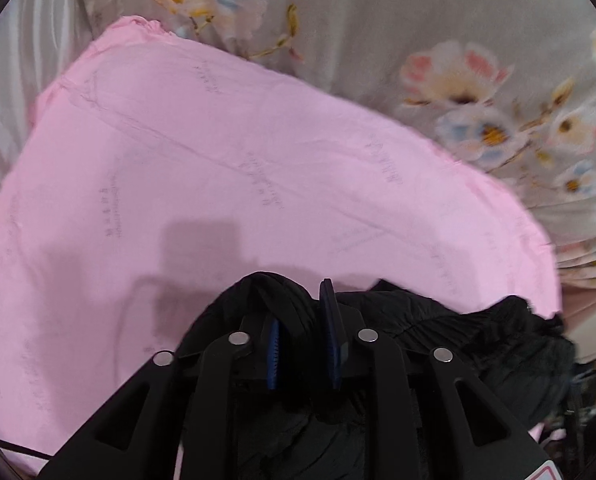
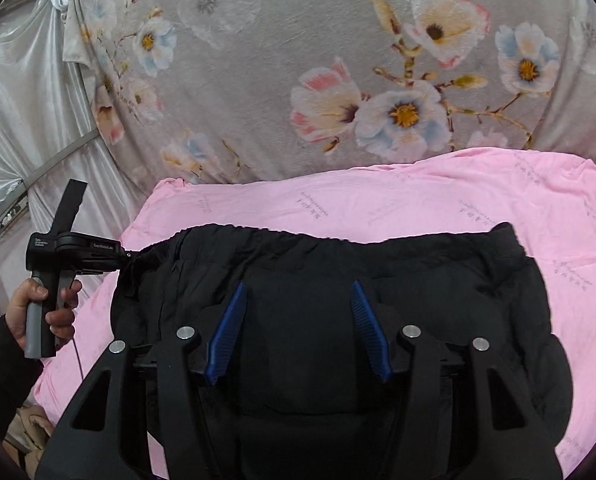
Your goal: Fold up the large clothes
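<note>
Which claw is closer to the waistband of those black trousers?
Left. The left claw sits at the waistband's left end corner; the right claw hovers open over the trousers, short of it.

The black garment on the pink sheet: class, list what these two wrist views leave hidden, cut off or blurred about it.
- Left wrist view: the black garment is mostly covered by the left gripper; whether its fingers pinch cloth is unclear.
- Right wrist view: the garment's near part lies behind the right gripper and runs off the bottom edge, so its length and fold state are unknown.
- Left wrist view: print on the pink sheet is blurred.
</note>
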Tool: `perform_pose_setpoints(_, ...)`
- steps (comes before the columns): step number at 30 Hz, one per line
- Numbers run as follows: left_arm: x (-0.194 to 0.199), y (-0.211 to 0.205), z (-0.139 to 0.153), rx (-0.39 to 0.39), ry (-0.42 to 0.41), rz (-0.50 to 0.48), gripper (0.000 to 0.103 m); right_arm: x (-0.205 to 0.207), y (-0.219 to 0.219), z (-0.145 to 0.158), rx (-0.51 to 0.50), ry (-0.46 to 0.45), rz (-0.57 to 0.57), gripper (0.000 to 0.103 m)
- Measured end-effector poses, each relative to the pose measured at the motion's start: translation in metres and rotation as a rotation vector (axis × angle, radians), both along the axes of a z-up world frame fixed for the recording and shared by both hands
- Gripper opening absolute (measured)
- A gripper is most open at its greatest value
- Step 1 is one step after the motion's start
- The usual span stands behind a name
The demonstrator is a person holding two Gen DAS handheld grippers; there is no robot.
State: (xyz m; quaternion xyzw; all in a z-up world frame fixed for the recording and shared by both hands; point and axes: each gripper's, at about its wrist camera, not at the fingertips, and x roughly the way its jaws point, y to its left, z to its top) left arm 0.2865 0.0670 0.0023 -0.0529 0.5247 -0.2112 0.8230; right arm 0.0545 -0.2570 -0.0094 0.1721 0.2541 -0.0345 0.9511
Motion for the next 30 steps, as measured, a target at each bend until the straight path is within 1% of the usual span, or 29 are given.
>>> perform_pose_setpoints(2, 0.0, 0.004, 0.0, -0.019, 0.025, -0.02, 0.022, 0.002, 0.001, -0.001, 0.01, 0.005, 0.004, 0.054)
perform_pose_setpoints(5, -0.001, 0.014, 0.006, -0.07, 0.035, -0.005, 0.023, 0.005, 0.004, -0.003, 0.002, 0.01, 0.017, 0.054)
perform_pose_setpoints(7, 0.0, 0.023, 0.012, -0.154, 0.047, 0.016, 0.024, 0.007, 0.004, -0.004, 0.004, 0.014, 0.014, 0.054)
perform_pose_setpoints(10, 0.008, 0.036, 0.014, -0.278, 0.115, 0.077, 0.024, 0.009, 0.002, -0.007, 0.016, 0.019, 0.008, 0.054)
perform_pose_setpoints(11, 0.007, 0.04, 0.018, -0.307, 0.114, 0.094, 0.024, 0.01, 0.001, -0.007, 0.015, 0.02, 0.008, 0.054)
perform_pose_setpoints(13, 0.002, 0.04, 0.029, -0.33, 0.092, 0.083, 0.024, 0.012, 0.0, -0.007, 0.012, 0.019, 0.009, 0.054)
perform_pose_setpoints(14, -0.002, 0.039, 0.036, -0.326, 0.08, 0.074, 0.024, 0.012, 0.0, -0.007, 0.01, 0.019, 0.006, 0.054)
perform_pose_setpoints(17, -0.006, 0.04, 0.05, -0.334, 0.079, 0.064, 0.024, 0.015, -0.002, -0.007, 0.014, 0.021, 0.007, 0.054)
perform_pose_setpoints(18, -0.006, 0.042, 0.054, -0.349, 0.08, 0.065, 0.024, 0.015, -0.003, -0.007, 0.012, 0.021, 0.007, 0.054)
perform_pose_setpoints(20, -0.007, 0.052, 0.064, -0.404, 0.07, 0.074, 0.022, 0.015, -0.004, -0.008, 0.014, 0.021, 0.004, 0.054)
perform_pose_setpoints(21, -0.008, 0.059, 0.075, -0.447, 0.037, 0.079, 0.025, 0.015, -0.004, -0.008, 0.018, 0.022, 0.006, 0.054)
perform_pose_setpoints(22, -0.009, 0.063, 0.086, -0.467, 0.008, 0.078, 0.026, 0.016, -0.004, -0.008, 0.021, 0.022, 0.011, 0.054)
perform_pose_setpoints(23, -0.01, 0.065, 0.099, -0.454, -0.023, 0.081, 0.033, 0.017, -0.004, -0.007, 0.018, 0.023, 0.013, 0.054)
perform_pose_setpoints(24, -0.013, 0.067, 0.113, -0.422, -0.072, 0.084, 0.044, 0.018, -0.003, -0.007, 0.015, 0.023, 0.015, 0.054)
perform_pose_setpoints(25, -0.016, 0.066, 0.124, -0.393, -0.113, 0.085, 0.049, 0.018, -0.002, -0.007, 0.014, 0.022, 0.017, 0.054)
perform_pose_setpoints(26, -0.02, 0.064, 0.136, -0.371, -0.154, 0.074, 0.062, 0.018, -0.001, -0.006, 0.013, 0.019, 0.014, 0.054)
perform_pose_setpoints(27, -0.023, 0.062, 0.142, -0.357, -0.173, 0.067, 0.073, 0.018, 0.0, -0.004, 0.014, 0.014, 0.01, 0.054)
perform_pose_setpoints(28, -0.028, 0.058, 0.147, -0.336, -0.194, 0.068, 0.076, 0.017, 0.001, -0.003, 0.018, 0.01, 0.01, 0.054)
perform_pose_setpoints(29, -0.035, 0.053, 0.152, -0.311, -0.223, 0.06, 0.083, 0.016, 0.002, -0.001, 0.024, 0.002, 0.013, 0.054)
perform_pose_setpoints(30, -0.04, 0.05, 0.152, -0.296, -0.242, 0.052, 0.087, 0.014, 0.004, 0.001, 0.022, -0.005, 0.012, 0.054)
